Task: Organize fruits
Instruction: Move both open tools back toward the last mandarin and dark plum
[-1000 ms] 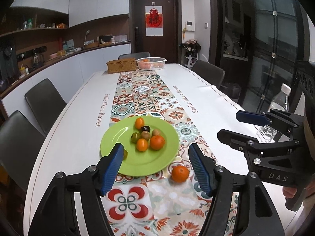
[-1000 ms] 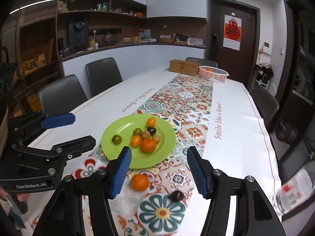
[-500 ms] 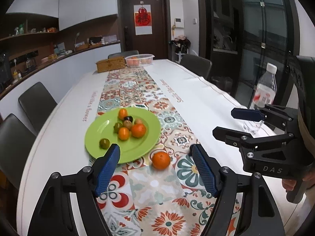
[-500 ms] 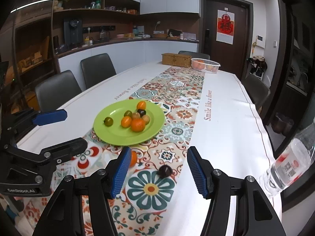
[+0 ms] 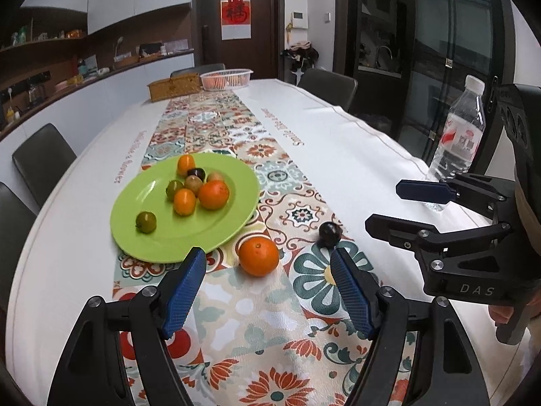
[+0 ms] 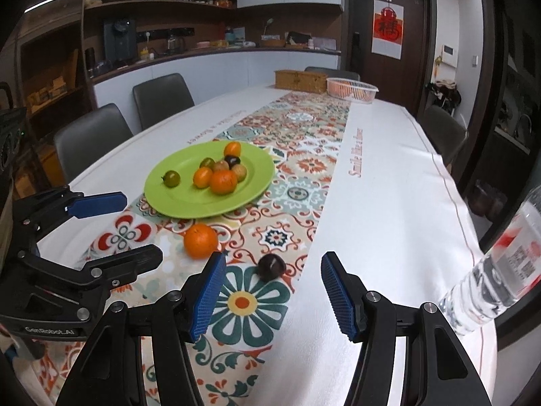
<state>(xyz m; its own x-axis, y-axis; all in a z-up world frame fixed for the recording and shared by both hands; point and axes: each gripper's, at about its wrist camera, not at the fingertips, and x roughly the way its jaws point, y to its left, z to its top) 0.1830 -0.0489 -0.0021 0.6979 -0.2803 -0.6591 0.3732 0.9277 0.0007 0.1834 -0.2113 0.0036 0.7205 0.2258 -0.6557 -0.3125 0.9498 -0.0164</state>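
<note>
Orange (image 5: 259, 256) lies on patterned runner (image 5: 216, 125) just near of green plate (image 5: 159, 233), lined up between spread jaws of left gripper (image 5: 267, 280). Dark plum (image 6: 271, 266) sits ahead of right gripper (image 6: 273, 291), jaws likewise apart, nothing held. Plate carries seven small fruits.

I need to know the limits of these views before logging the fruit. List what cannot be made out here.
- White basket at the table's far end: its orange contents are too small to identify in either view.
- Water bottle: blurred and cut off by the right edge in the right wrist view.
- Pale fruit on the green plate: mostly hidden behind the big orange in the left wrist view.
</note>
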